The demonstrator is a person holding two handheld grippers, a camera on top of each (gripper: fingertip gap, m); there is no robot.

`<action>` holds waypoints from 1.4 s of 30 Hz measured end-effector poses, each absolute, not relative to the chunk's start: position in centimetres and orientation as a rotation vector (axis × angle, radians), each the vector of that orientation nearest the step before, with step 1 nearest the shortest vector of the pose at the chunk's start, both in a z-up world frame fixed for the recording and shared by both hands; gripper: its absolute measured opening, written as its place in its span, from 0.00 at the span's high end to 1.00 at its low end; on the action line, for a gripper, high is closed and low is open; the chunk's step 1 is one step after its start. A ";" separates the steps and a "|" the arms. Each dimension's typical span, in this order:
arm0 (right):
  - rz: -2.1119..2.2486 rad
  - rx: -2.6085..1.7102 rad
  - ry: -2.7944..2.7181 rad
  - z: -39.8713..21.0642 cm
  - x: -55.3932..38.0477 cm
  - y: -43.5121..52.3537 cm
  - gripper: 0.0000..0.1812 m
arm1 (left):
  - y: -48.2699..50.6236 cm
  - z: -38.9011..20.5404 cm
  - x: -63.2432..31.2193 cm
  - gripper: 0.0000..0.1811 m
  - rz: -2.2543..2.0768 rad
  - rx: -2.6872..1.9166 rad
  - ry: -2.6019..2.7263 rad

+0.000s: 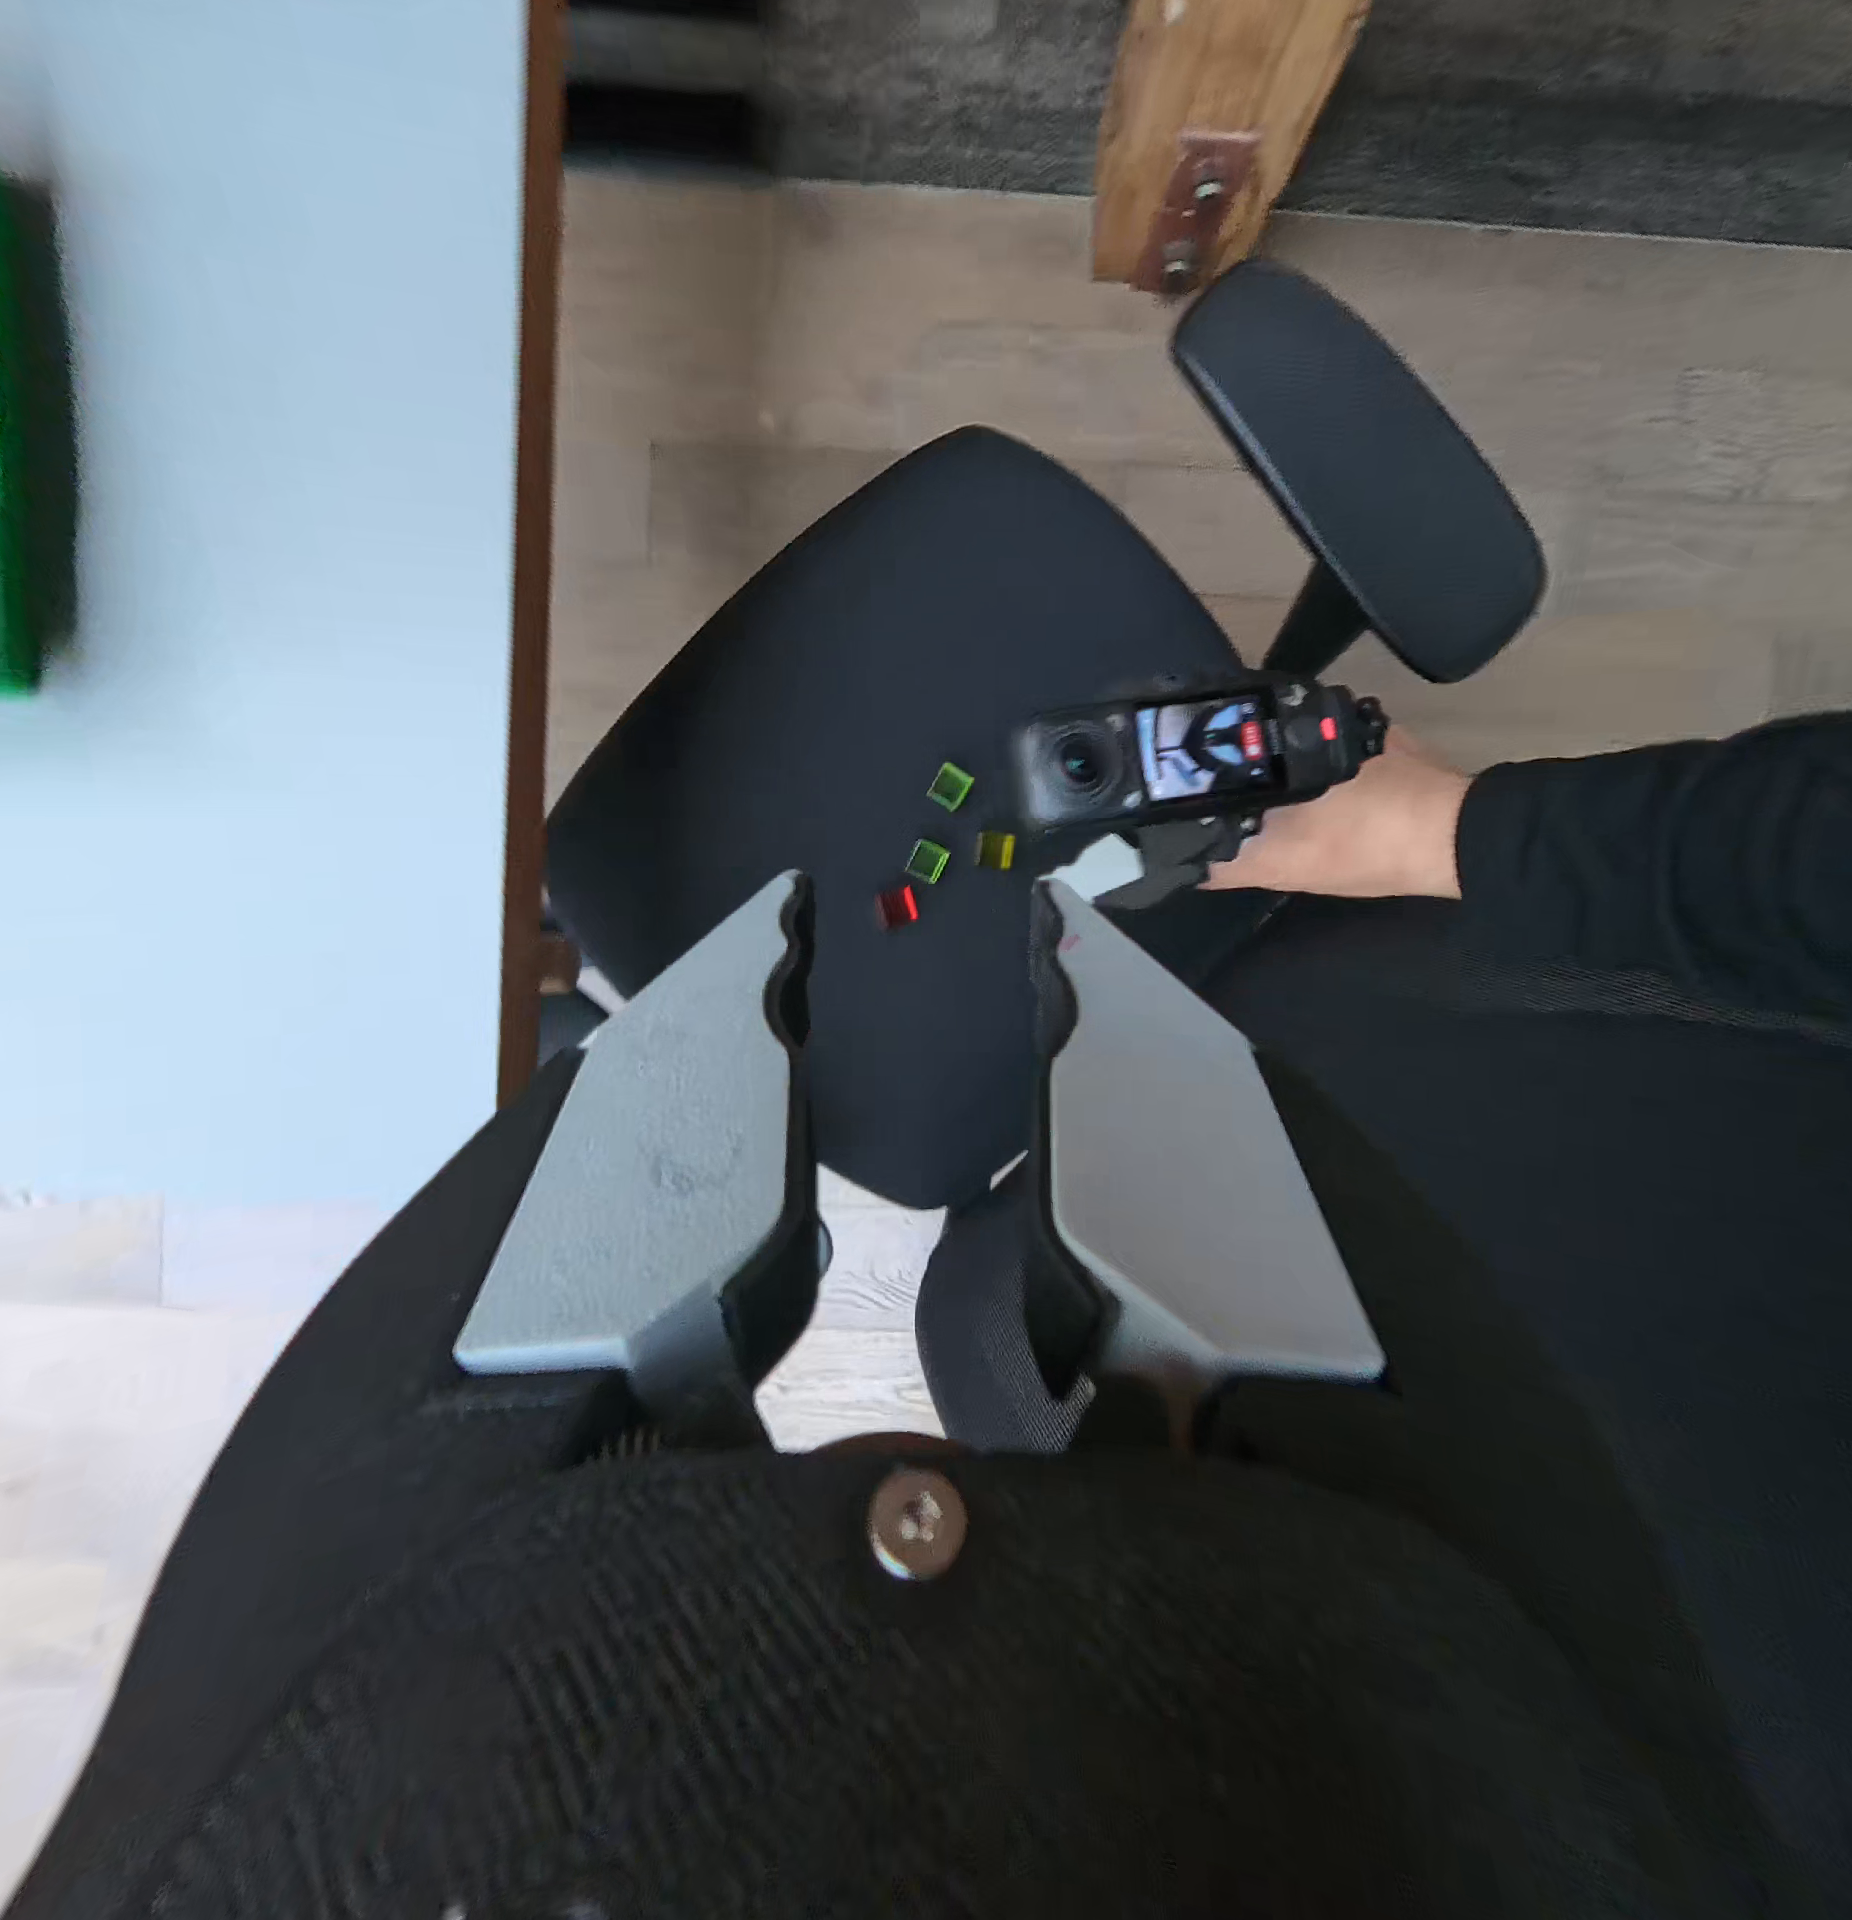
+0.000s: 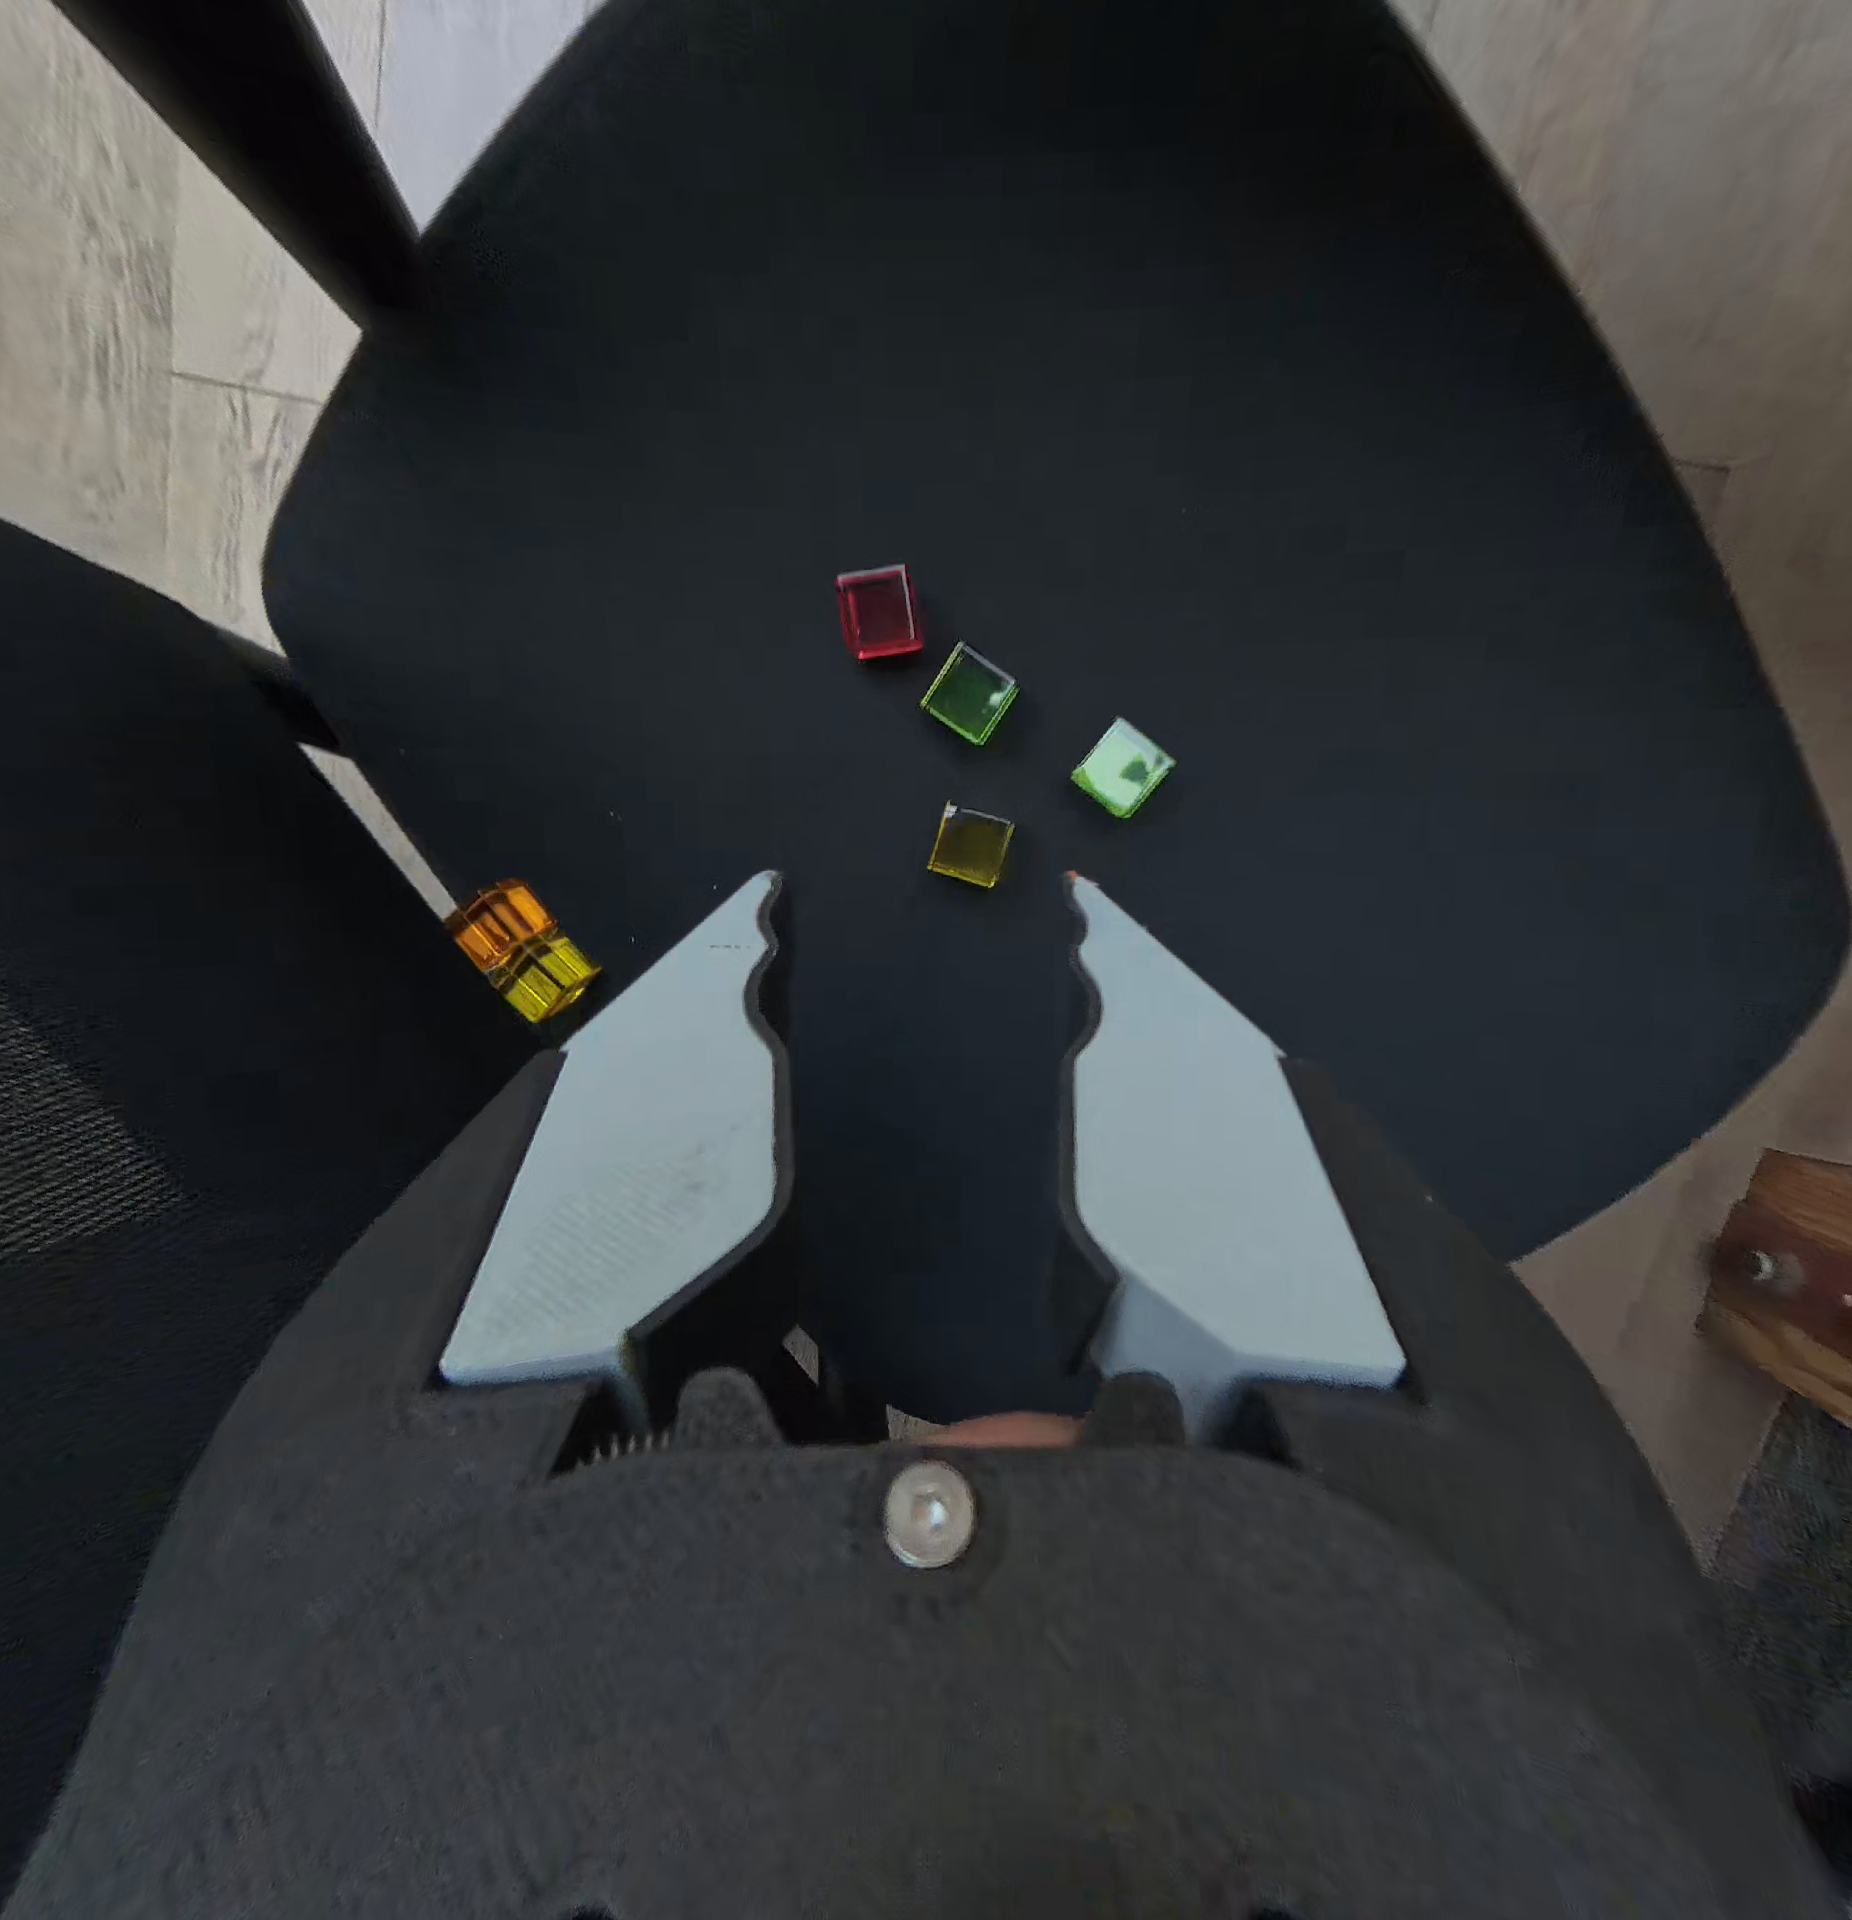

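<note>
The black chair seat (image 2: pixel 1213 468) fills the right wrist view, a broad dark cushion over pale wood-look floor (image 2: pixel 70 260). At 9 o'clock sits the mesh chair back (image 2: pixel 91 1039), and at 4 o'clock a wooden block with screws (image 2: pixel 1805 1278) rests on the floor.

Over in the left wrist view, a pale blue wall (image 1: pixel 278 623) runs down the 9 o'clock side with a blurred green thing (image 1: pixel 8 436) on it, and the chair's armrest pad (image 1: pixel 1358 468) juts out at 1 o'clock.

Now the right gripper (image 2: pixel 922 883): its fingers are spread wide, nothing between them, hovering over the seat. The left gripper (image 1: pixel 917 894) is also released, fingers apart and empty above the same cushion. From the left wrist view the right gripper shows at 3 o'clock, held in a hand (image 1: pixel 1348 821) with a black sleeve.

And the small stuff, clear coloured cubes scattered mid-seat. Just ahead of the right fingers at 12 o'clock lies the yellow cube (image 2: pixel 970 844), nearest of all. Beyond it the dark green cube (image 2: pixel 969 693), the red cube (image 2: pixel 878 611) farthest out, and the light green cube (image 2: pixel 1122 767) off toward 1 o'clock, all apart from each other. At 9 o'clock, by the seat's edge, an orange cube (image 2: pixel 501 920) touches a second yellow cube (image 2: pixel 548 977).
</note>
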State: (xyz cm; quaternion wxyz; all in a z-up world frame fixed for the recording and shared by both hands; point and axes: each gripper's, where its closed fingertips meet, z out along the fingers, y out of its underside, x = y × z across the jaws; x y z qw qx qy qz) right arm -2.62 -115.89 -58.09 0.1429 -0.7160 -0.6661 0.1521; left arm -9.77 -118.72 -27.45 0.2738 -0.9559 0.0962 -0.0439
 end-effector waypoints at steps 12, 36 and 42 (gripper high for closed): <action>0.454 -1.952 -2.062 -68.0 -3.7 -116.6 0.75 | -120.2 -28.1 -15.0 0.91 -0.054 -2.587 0.054; 0.347 -1.680 -2.168 -69.5 -14.3 -109.3 0.86 | -120.9 -29.3 -14.8 0.94 -0.066 -2.647 0.081; 0.175 -1.522 -2.437 -72.5 -13.9 -107.2 0.79 | -121.2 -29.7 -14.8 0.96 -0.043 -2.668 0.108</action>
